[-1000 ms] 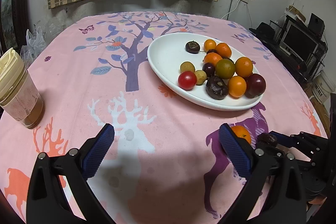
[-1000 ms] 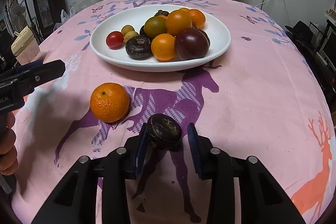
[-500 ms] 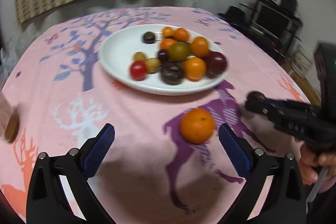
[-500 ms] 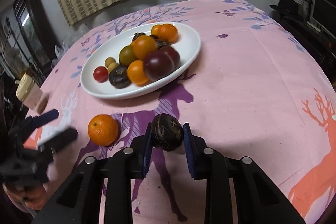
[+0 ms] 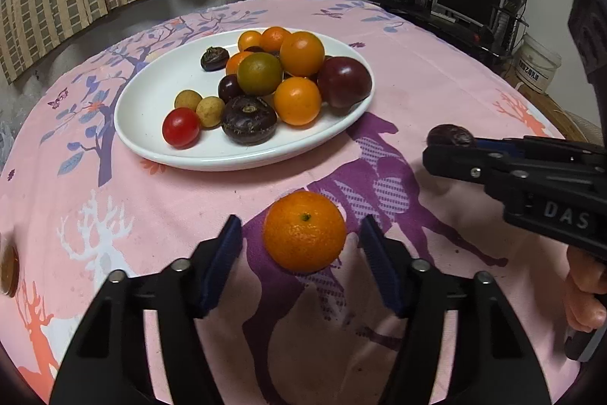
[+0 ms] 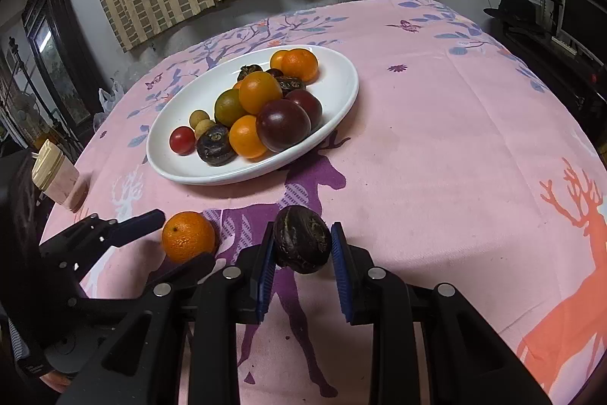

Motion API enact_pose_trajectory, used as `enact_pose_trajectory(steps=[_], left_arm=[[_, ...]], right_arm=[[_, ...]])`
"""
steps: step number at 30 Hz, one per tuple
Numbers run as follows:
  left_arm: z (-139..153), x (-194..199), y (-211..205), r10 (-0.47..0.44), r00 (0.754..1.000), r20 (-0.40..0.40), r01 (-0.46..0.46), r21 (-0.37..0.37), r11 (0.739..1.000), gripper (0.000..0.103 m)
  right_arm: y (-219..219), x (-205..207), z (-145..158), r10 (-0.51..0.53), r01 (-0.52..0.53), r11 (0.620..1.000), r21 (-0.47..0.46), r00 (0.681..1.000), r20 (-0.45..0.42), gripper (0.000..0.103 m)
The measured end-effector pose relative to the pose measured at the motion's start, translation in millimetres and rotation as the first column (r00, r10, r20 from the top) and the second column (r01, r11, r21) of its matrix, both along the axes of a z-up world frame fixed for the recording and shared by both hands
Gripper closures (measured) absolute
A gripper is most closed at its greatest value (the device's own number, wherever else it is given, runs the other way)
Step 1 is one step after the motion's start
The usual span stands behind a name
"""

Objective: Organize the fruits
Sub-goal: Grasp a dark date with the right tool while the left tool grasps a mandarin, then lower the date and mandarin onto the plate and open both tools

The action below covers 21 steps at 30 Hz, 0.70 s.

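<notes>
A loose orange (image 5: pixel 304 231) lies on the pink tablecloth in front of the white plate (image 5: pixel 151 101), which holds several fruits. My left gripper (image 5: pixel 299 222) straddles this orange with its jaws closing; a gap still shows on both sides of the fruit. The right wrist view shows the same orange (image 6: pixel 188 236) between the left gripper's (image 6: pixel 178 238) fingers. My right gripper (image 6: pixel 302 230) is shut on a dark brown fruit (image 6: pixel 301 240), held just above the cloth. From the left wrist view, that dark fruit (image 5: pixel 449 136) sits at the right gripper's (image 5: pixel 451 145) tip.
A jar with a cream lid (image 6: pixel 57 173) stands near the table's left edge. A monitor on shelving (image 5: pixel 470 0) is beyond the table on the right. The plate (image 6: pixel 341 82) has bare room at its left and far side. A person's hand (image 5: pixel 584 291) grips the right tool.
The left gripper swung right and forward to the orange, and its jaws have narrowed around it. The right gripper closed on the dark fruit and lifted it slightly.
</notes>
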<state>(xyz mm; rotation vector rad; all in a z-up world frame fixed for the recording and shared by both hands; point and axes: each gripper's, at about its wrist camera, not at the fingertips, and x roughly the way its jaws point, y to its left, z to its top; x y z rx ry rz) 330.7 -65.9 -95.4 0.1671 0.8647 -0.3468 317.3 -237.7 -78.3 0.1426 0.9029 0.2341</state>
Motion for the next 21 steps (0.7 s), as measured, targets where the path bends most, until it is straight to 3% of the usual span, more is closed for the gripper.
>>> enact_pose_trajectory(steps=[5,8,13,17,21], left_arm=[[-6,2,-4,-0.013,1.000,-0.021,0.013,0.009,1.000,0.059],[-5,-2,-5,-0.013,1.000,-0.012,0.014,0.026,1.000,0.060],[23,-9,17,0.018,0.999,0.028,-0.016,-0.087,0.996,0.060],[49,4,41,0.076,0.995,0.069,-0.062,-0.182,0.981,0.060],[69,40,51,0.156,0.982,0.102,-0.133,-0.200,0.971,0.060]], right_arm=[[1,-2,1,0.003,-0.003,1.000,-0.003,1.000,0.005,0.074],[2,-2,2,0.007,-0.007,1.000,-0.004,1.000,0.008,0.074],[7,-9,10,0.041,-0.041,0.999,-0.003,0.996,0.076,0.074],[10,-11,28,0.057,-0.067,0.996,0.052,0.982,0.179,0.075],[15,11,45,0.024,-0.040,0.997,0.064,0.974,0.226,0.075]])
